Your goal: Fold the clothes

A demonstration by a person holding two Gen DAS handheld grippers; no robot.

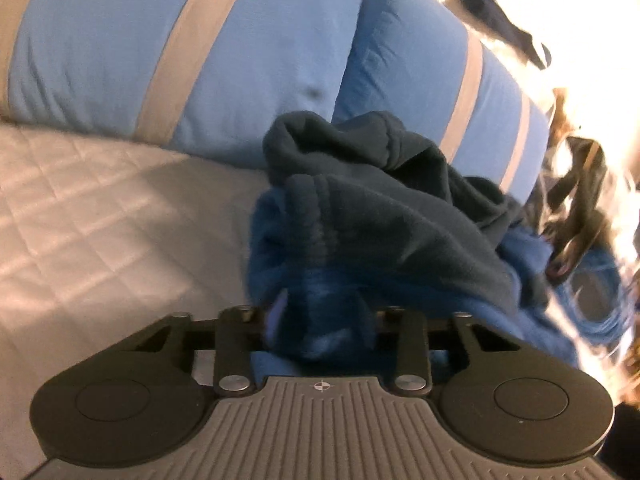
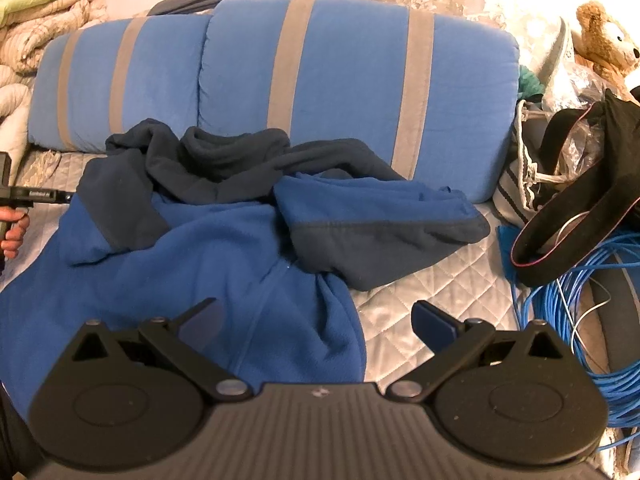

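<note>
We pinch the blue fleece jacket (image 1: 320, 320) with our left gripper (image 1: 320, 322) — it is squeezed shut on the cloth so we can pull it flat. The jacket lies crumpled on the bed (image 2: 420, 288), at 12 o'clock from our right gripper (image 2: 316, 320), whose jaws are wide apart, waiting.

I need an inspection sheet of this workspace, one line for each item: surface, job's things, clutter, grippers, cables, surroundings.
Surface: quilted grey bed cover, partly covered.
Job's things: blue fleece jacket with dark navy parts, crumpled, unfolded.
Clutter: black bag, striped fabric bag, teddy bear.
Grippers: left gripper shut on the fleece jacket; right gripper open, empty, above the jacket's lower part.
Cables: blue cable coil on the bed's right side, beside the black bag.
Surroundings: two blue pillows with grey stripes; folded blankets at far left.
</note>
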